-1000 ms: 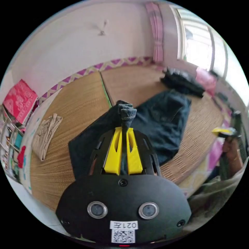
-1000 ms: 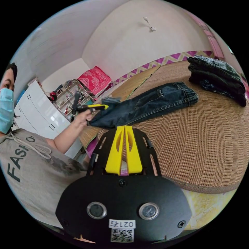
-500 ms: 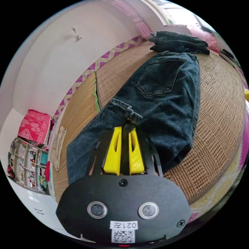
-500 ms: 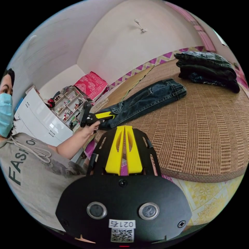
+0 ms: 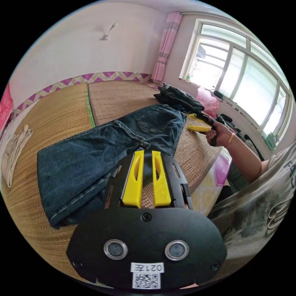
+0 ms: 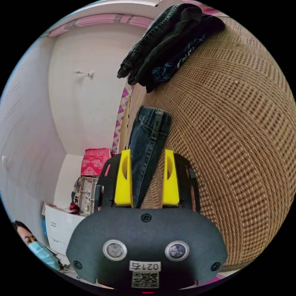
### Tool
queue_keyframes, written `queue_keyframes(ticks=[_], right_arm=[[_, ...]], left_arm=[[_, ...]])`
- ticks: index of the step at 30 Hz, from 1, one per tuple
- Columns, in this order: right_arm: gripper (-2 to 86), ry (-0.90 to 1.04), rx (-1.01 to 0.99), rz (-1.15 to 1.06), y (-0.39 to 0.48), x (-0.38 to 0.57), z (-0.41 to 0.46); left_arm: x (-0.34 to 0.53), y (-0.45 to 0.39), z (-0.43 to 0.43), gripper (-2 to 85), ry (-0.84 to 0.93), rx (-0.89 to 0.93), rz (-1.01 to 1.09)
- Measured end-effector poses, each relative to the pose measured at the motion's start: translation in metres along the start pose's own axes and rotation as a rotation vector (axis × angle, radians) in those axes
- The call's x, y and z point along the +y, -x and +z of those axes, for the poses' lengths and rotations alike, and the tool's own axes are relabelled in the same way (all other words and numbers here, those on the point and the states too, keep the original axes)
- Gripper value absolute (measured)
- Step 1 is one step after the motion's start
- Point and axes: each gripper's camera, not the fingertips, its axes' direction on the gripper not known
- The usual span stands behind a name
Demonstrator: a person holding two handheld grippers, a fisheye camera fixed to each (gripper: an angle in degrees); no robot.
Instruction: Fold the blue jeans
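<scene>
While the jeans (image 5: 108,148) are lying folded over on the mat (image 5: 61,108), the left gripper (image 5: 147,152) is hovering above them with its yellow jaws parted and holding nothing, the folded-back hem resting just beyond the tips. Ahead of those jaws and to their right, a hand (image 5: 220,134) is gripping the right gripper (image 5: 197,121) by its handle, next to the waistband. Seen from the right gripper view, the right gripper (image 6: 147,152) is sitting with its jaws spread wide, the jeans (image 6: 148,145) running up between them, closer to the left jaw; whether either jaw is touching the denim is unclear. Farther beyond the tips, a stack (image 6: 166,46) of dark folded clothes is resting on the mat (image 6: 240,129), apart from the waistband. A beige cloth (image 5: 14,151) is lying far left of the left jaws.
</scene>
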Motion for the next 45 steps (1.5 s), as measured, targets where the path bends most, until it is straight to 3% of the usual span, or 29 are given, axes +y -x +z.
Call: queue_keyframes(ticks=[7,9,15,17,20,24,26,30,37,39,41,45], right_arm=[[6.5,-0.086,-0.073,0.139,0.029,-0.003,0.035],[3.8,-0.099,-0.097,0.083,0.055,0.004,0.032],[2.0,-0.079,0.129,-0.689,0.312,0.100,0.057],[1.8,-0.051,0.218,-1.024,0.410,0.184,0.097],[1.5,0.000,0.308,-1.426,0.489,0.317,0.167],[1.3,0.105,0.486,-1.863,0.498,0.472,0.277],[1.2,0.296,0.652,-2.028,0.458,0.534,0.353],[1.2,0.140,0.726,-2.131,0.450,0.574,0.355],[3.0,0.084,0.801,-2.271,0.418,0.607,0.371],[4.7,0.174,0.733,-2.204,0.427,0.594,0.361],[7.0,0.358,0.531,-1.996,0.451,0.555,0.337],[7.6,0.260,0.394,-1.724,0.460,0.491,0.317]], left_arm=[[0.074,0.064,-0.053,-0.7,-0.058,0.094,-0.067],[0.095,0.084,-0.066,-0.8,-0.068,0.088,-0.103],[0.169,0.151,-0.109,-0.9,-0.130,0.192,-0.161],[0.193,0.172,-0.119,-1.0,-0.163,0.244,-0.194],[0.234,0.203,-0.130,-1.0,-0.209,0.294,-0.260],[0.285,0.225,-0.140,-1.0,-0.201,0.211,-0.295],[0.304,0.232,-0.145,-1.0,-0.190,0.180,-0.302],[0.340,0.247,-0.154,-1.0,-0.114,0.097,-0.325],[0.380,0.297,-0.147,-1.0,-0.189,0.195,-0.425],[0.385,0.308,-0.142,-1.0,-0.234,0.253,-0.449],[0.390,0.317,-0.137,-1.0,-0.261,0.262,-0.490],[0.389,0.324,-0.131,-1.0,-0.299,0.242,-0.513]])
